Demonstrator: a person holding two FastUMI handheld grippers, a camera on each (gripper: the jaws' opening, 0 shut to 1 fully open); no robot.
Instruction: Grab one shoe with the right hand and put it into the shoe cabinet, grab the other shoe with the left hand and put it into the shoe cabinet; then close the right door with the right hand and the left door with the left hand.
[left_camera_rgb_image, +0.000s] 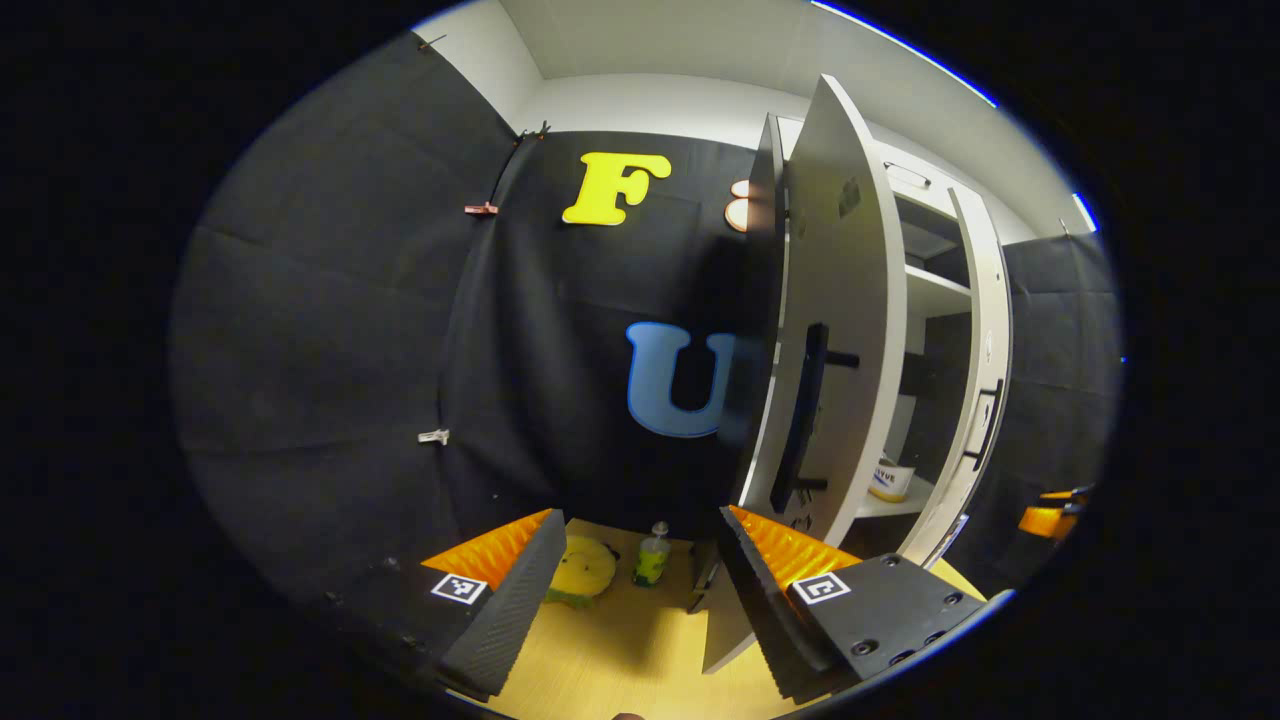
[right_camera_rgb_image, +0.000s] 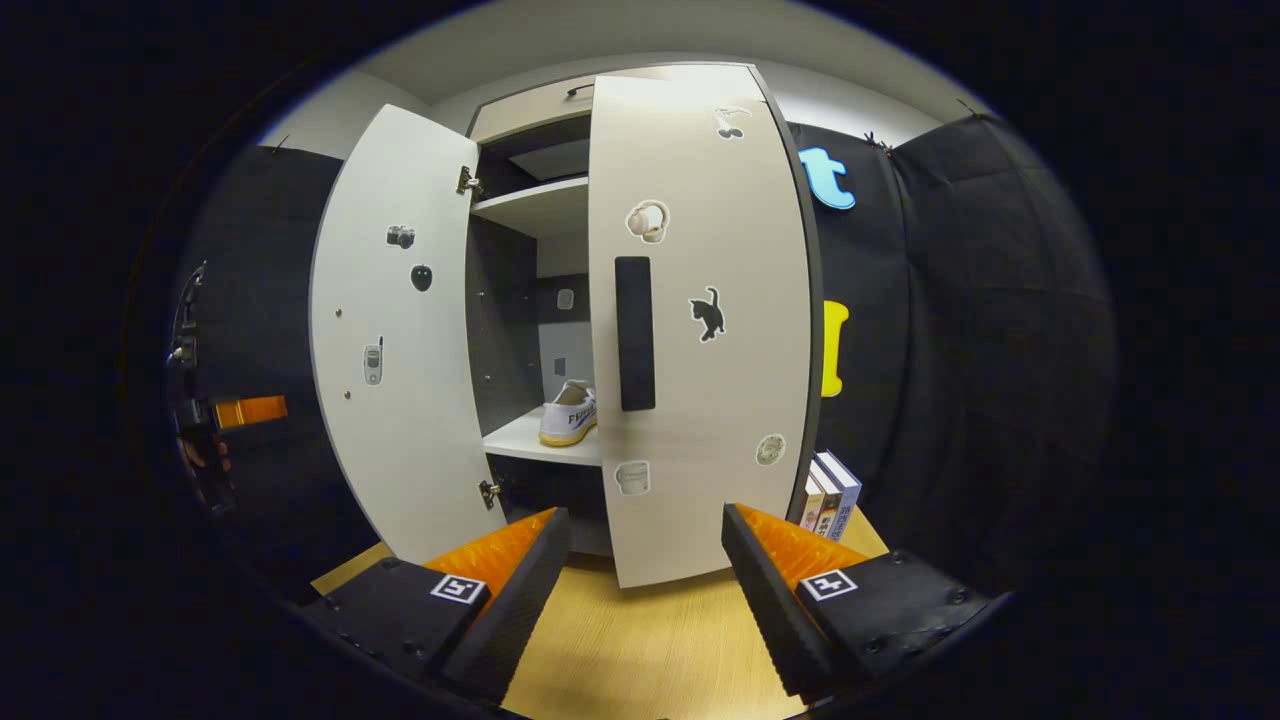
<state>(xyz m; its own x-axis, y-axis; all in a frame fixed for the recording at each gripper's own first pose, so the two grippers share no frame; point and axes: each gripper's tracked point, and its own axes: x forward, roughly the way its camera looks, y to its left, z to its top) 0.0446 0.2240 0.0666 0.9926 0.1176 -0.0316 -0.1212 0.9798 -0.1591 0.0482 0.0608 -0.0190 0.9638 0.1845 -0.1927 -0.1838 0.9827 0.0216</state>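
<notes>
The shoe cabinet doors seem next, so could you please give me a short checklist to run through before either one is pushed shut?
1. A shoe sits on the cabinet shelf: ok.
2. Second shoe inside: cannot tell, the right door hides that part of the shelf.
3. Right gripper open and empty, facing the right door: ok.
4. Left gripper open and empty: ok.
5. Left door closed: not ok, it stands wide open.
6. Right door closed: not ok, it is ajar.
</notes>
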